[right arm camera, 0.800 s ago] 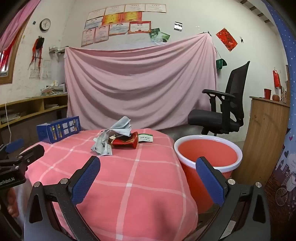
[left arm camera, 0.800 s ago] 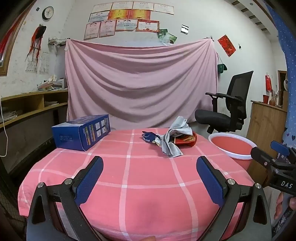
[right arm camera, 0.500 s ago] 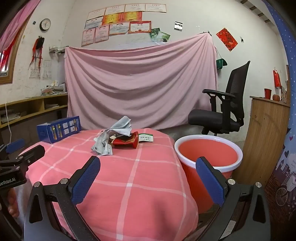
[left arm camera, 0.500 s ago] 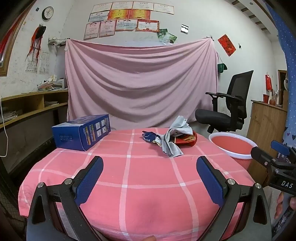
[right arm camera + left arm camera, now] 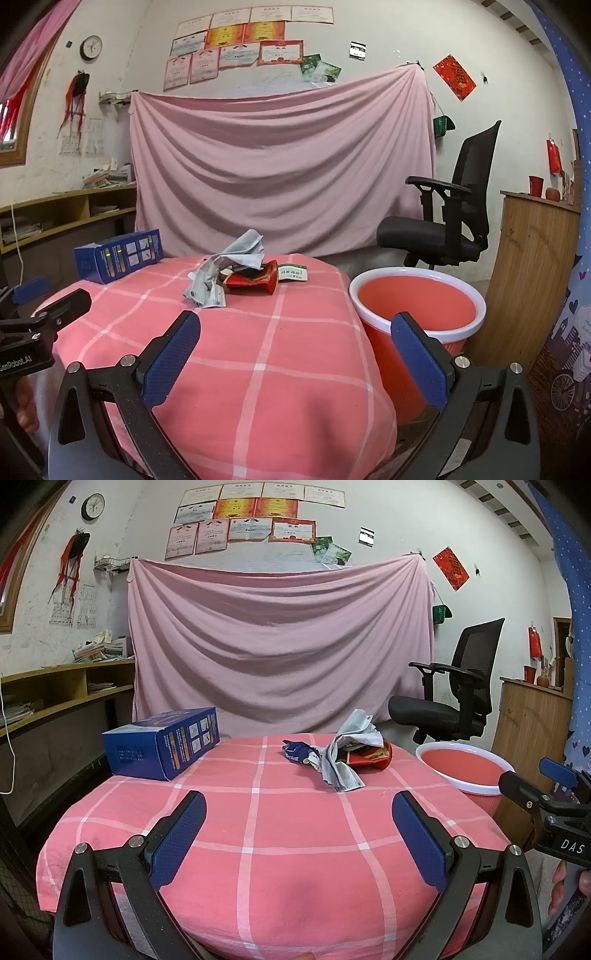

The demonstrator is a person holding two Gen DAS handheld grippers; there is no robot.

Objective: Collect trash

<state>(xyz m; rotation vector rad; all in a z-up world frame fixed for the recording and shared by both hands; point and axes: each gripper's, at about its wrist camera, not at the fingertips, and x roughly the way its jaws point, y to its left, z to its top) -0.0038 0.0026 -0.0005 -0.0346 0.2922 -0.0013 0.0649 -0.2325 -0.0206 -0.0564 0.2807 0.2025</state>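
Observation:
A small heap of trash lies at the far side of the pink checked table: crumpled grey paper, a red wrapper, a dark blue wrapper and a white-green slip. A red bucket with a white rim stands beside the table on the right. My left gripper hovers open over the near table edge, well short of the heap. My right gripper is open too, above the table's right corner, with nothing between its fingers.
A blue carton sits on the table's far left. A black office chair stands behind the bucket, a wooden cabinet to the right. A pink sheet hangs on the back wall, shelves at left.

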